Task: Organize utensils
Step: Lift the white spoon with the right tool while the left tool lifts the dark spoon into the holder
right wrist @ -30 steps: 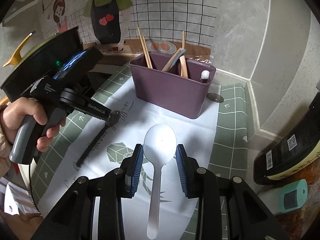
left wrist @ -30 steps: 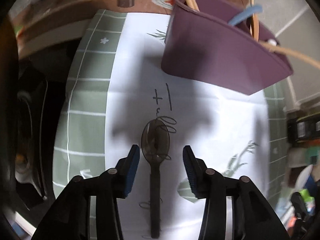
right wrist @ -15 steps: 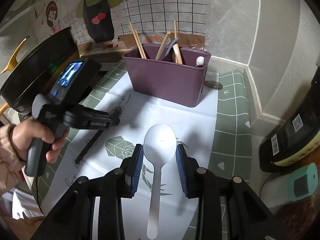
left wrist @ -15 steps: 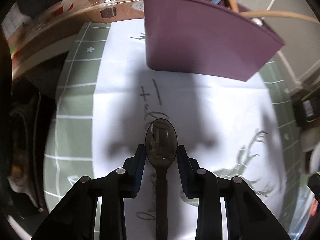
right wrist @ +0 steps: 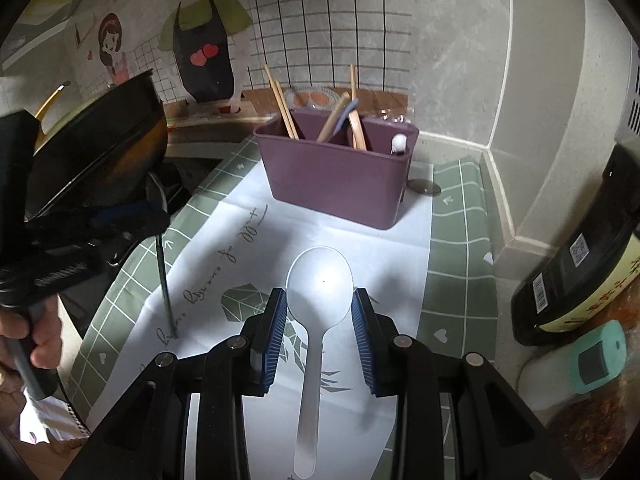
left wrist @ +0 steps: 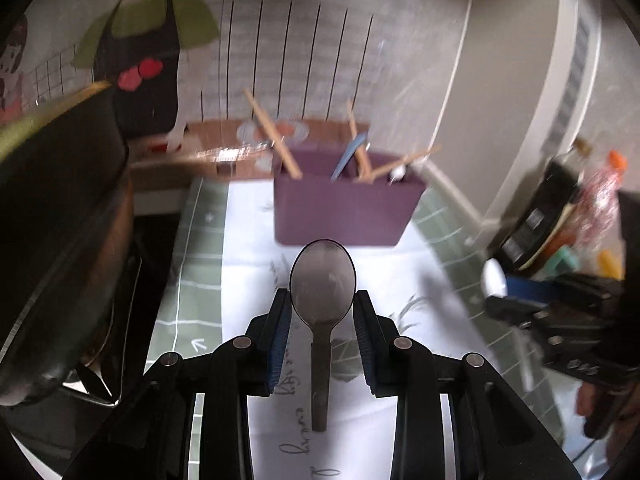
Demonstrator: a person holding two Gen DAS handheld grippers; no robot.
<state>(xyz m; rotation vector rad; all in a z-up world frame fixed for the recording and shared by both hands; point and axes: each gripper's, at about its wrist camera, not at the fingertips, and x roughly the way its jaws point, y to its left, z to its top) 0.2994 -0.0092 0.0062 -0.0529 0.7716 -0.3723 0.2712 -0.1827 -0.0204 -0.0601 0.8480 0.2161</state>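
Left gripper clenching the dark spoon by its bowl, right gripper clenching the white spoon likewise, both facing the purple caddy standing on the mat

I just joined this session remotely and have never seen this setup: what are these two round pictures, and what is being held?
There is no robot here: a person holds a pair of tongs in each hand, each with a fisheye camera looking along its fingers. The left view shows the left tongs gripping a dark spoon by its bowl. The right view shows the right tongs gripping a white spoon the same way. Ahead, on a white paper sheet over a green checked mat, stands a purple utensil caddy already holding chopsticks and other utensils. Bottles stand at the right.
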